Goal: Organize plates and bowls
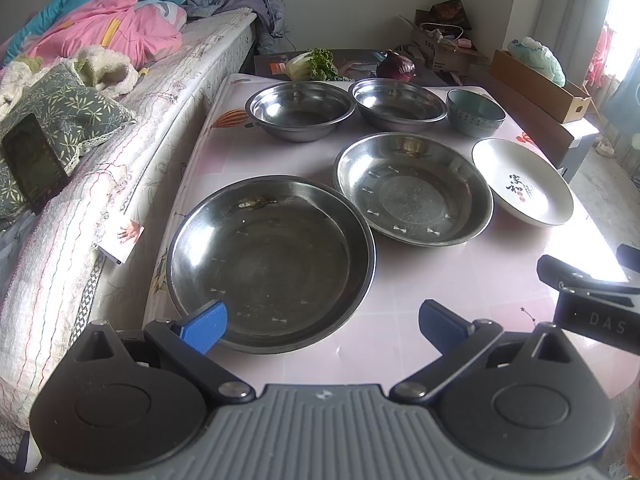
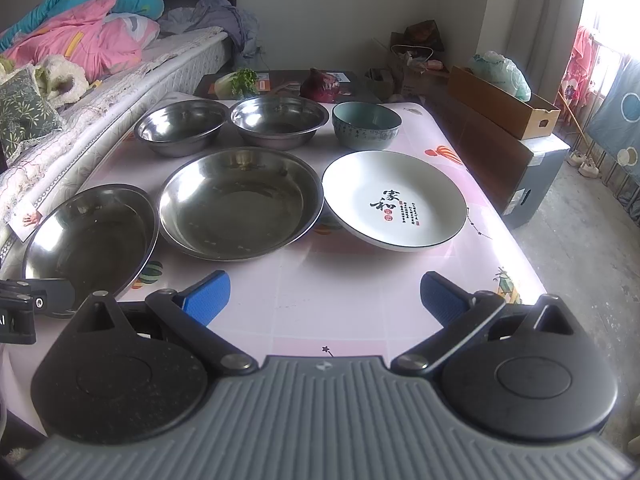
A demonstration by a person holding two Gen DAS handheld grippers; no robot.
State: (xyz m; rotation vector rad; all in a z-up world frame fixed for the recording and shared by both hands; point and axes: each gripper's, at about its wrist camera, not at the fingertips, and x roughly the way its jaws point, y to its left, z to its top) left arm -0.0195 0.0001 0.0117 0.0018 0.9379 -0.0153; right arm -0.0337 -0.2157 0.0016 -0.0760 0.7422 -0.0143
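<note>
Both tongs, L & R, spread wide, empty, above table.

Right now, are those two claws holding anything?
Left claw: open, holding nothing.
Right claw: open, holding nothing.

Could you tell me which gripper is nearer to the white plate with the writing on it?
Right. The right gripper hovers open just short of the white plate; the left gripper sits at the nearest steel plate, two dishes away.
</note>
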